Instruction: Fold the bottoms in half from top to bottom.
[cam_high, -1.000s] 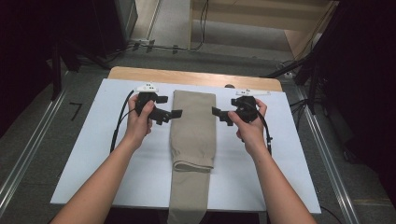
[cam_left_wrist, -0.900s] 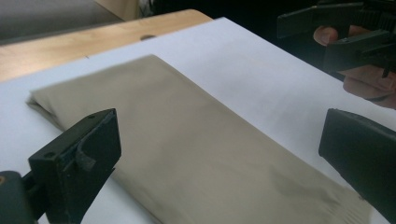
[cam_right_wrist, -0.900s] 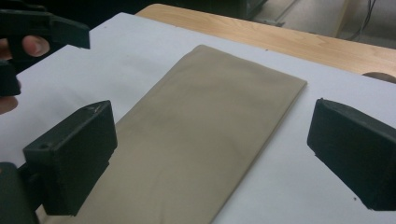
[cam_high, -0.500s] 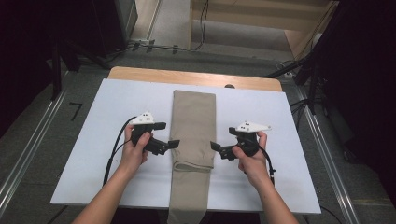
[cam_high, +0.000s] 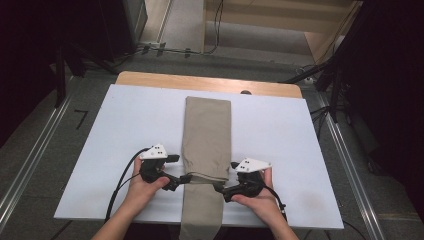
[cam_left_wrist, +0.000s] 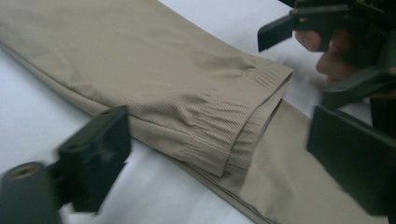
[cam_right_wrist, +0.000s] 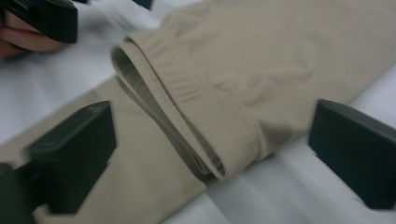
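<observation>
A folded pair of beige trousers (cam_high: 206, 135) lies lengthwise down the middle of the white worktop (cam_high: 280, 135), its far end squared off near the upper centre of the high view and its near part running past the worktop's bottom edge. The elastic waistband (cam_high: 205, 176) is folded back on top of the cloth and lies across the lower centre of the frame.

The left tongs (cam_high: 181, 179) sit at the waistband's left corner, low in the frame, and the right tongs (cam_high: 223, 188) at its right corner, so the two face each other across the strip. Both pairs of tongs have just been closing a little, yet each stands released, jaws apart with no pad pressing on the fabric.

In the left gripper view the waistband corner (cam_left_wrist: 224, 158) lies between the two black jaws, at the centre of the frame, with the layered hem edge showing; the other gripper shows at the upper right. In the right gripper view the folded waistband edge (cam_right_wrist: 196, 121) sits mid-frame between the jaws, white worktop showing at the lower right, and a hand (cam_right_wrist: 21, 39) shows at the upper left
</observation>
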